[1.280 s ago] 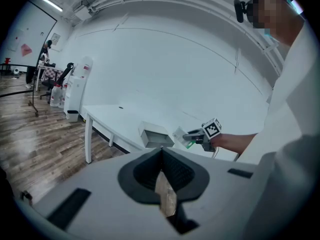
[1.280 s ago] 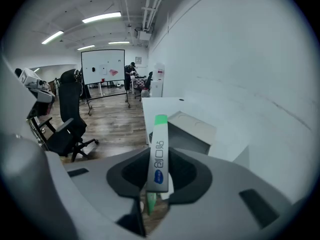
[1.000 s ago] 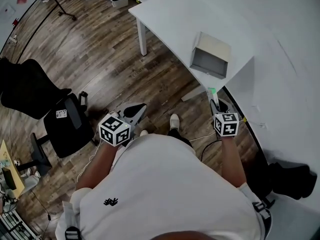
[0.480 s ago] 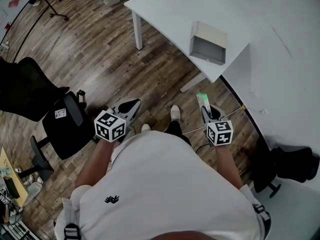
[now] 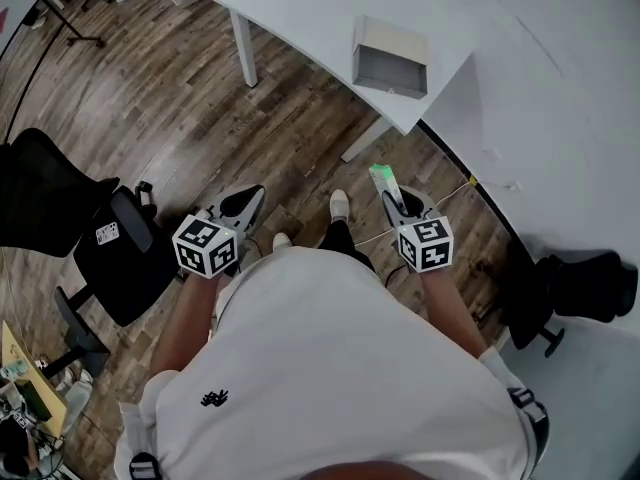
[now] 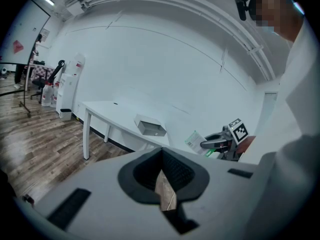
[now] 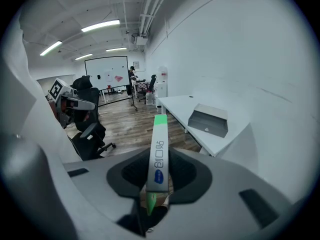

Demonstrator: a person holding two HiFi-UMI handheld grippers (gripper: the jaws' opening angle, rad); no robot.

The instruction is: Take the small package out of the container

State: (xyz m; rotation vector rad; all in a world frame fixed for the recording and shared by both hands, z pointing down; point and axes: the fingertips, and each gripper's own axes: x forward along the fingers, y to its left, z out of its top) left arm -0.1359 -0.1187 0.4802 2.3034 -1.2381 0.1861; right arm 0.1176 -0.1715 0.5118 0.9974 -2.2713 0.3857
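The small package (image 5: 381, 176), a flat white packet with a green end, stands edge-on between the jaws of my right gripper (image 5: 392, 196), which is shut on it. It fills the middle of the right gripper view (image 7: 159, 154) and also shows in the left gripper view (image 6: 194, 140). The container (image 5: 390, 58), an open grey box, lies on the white table (image 5: 300, 8), well ahead of both grippers. My left gripper (image 5: 245, 200) hangs over the wooden floor, jaws shut with nothing between them (image 6: 161, 156).
Black office chairs stand at the left (image 5: 110, 258) and at the right by the white wall (image 5: 580, 288). The person's shoes (image 5: 340, 206) are on the floor between the grippers. The table's leg (image 5: 243, 48) stands ahead on the left.
The right gripper has drawn back from the table's edge with the package in it. The left gripper has shifted back a little. Table and box now lie farther off.
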